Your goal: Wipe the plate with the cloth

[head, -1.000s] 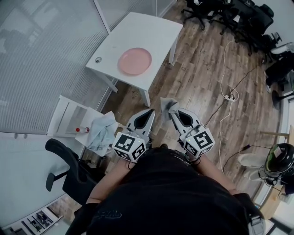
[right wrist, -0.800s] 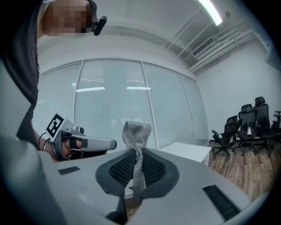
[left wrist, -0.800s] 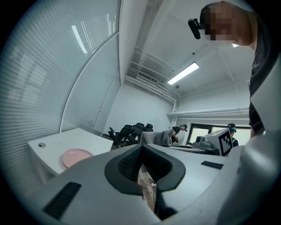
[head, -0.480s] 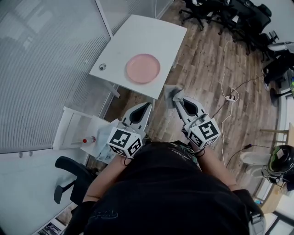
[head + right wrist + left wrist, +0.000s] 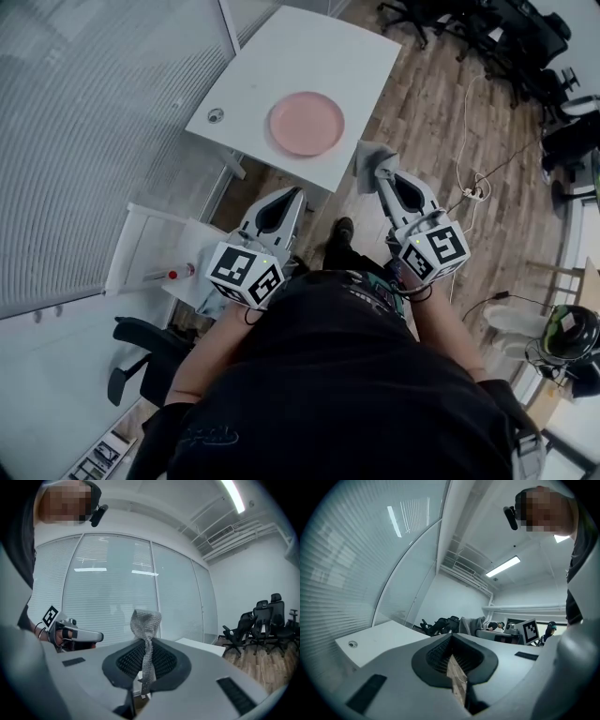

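A round pink plate (image 5: 307,123) lies on the white table (image 5: 281,66) ahead of me, close to its near edge. My right gripper (image 5: 377,171) is held in the air just short of the table's near right corner, shut on a grey mesh cloth (image 5: 365,160). In the right gripper view the cloth (image 5: 146,623) stands up twisted out of the closed jaws. My left gripper (image 5: 294,194) hovers below the table's near edge, shut with nothing in it. Its jaws meet in the left gripper view (image 5: 451,638), where the table top (image 5: 379,638) lies ahead.
A glass wall with blinds (image 5: 84,103) runs along the left. A low white shelf (image 5: 150,258) with a red-capped bottle (image 5: 170,275) stands at my left, a black chair (image 5: 141,342) behind it. Office chairs (image 5: 487,28) and a floor cable with a power strip (image 5: 473,192) lie to the right.
The person has walked towards the table. Both grippers have come forward with it, the cloth still pinched in the right one, and the plate now lies just ahead of them.
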The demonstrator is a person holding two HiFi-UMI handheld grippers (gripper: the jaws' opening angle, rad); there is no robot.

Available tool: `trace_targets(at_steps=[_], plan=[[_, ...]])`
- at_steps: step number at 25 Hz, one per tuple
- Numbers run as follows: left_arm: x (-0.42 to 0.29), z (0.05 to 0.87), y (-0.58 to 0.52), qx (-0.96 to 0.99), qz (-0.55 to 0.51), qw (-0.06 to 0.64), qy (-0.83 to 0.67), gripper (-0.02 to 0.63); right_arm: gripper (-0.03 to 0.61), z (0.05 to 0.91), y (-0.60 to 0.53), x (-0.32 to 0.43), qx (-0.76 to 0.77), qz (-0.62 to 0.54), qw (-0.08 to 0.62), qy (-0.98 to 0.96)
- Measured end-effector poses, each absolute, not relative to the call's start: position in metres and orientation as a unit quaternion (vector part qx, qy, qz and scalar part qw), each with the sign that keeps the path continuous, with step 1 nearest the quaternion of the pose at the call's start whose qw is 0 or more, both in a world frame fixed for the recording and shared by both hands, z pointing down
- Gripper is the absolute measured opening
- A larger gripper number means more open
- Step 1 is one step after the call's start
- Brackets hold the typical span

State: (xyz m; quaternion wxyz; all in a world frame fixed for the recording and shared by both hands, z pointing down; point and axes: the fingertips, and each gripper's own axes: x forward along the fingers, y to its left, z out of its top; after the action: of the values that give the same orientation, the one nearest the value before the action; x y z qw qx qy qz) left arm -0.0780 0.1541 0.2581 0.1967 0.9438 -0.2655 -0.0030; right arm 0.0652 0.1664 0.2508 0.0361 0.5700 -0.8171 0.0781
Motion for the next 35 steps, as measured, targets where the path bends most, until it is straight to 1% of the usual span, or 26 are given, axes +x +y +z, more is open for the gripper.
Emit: trace_targets(at_steps=[8,15,24,29,32,35], plan=[[-0.086,0.264,0.114,0.927,-0.002,0.198,-0.318,0.017,0.037,0.258,0.11,0.069,0.531,0.089,0.038,-0.842],[-0.063,0.273,0.06,0.908,-0.006,0.208,-0.362,0.017,0.037,0.268,0.047,0.094,0.496,0.104,0.044,-0.861],[-0.008,0.28,-0.006,0.877,-0.001,0.214,-0.43,0.017,0.037,0.273,-0.026,0.152,0.447,0.113,0.053,-0.886],[-0.006,0.292,-0.028,0.841,0.014,0.205,-0.5,0.017,0.037,0.285,-0.054,0.163,0.408,0.119,0.054,-0.903],[-0.007,0.305,-0.035,0.827,0.02,0.219,-0.518,0.017,0.037,0.296,-0.067,0.166,0.393,0.129,0.054,-0.909],[-0.007,0.313,-0.041,0.82,0.027,0.215,-0.53,0.017,0.037,0.304,-0.076,0.167,0.383,0.139,0.053,-0.912]])
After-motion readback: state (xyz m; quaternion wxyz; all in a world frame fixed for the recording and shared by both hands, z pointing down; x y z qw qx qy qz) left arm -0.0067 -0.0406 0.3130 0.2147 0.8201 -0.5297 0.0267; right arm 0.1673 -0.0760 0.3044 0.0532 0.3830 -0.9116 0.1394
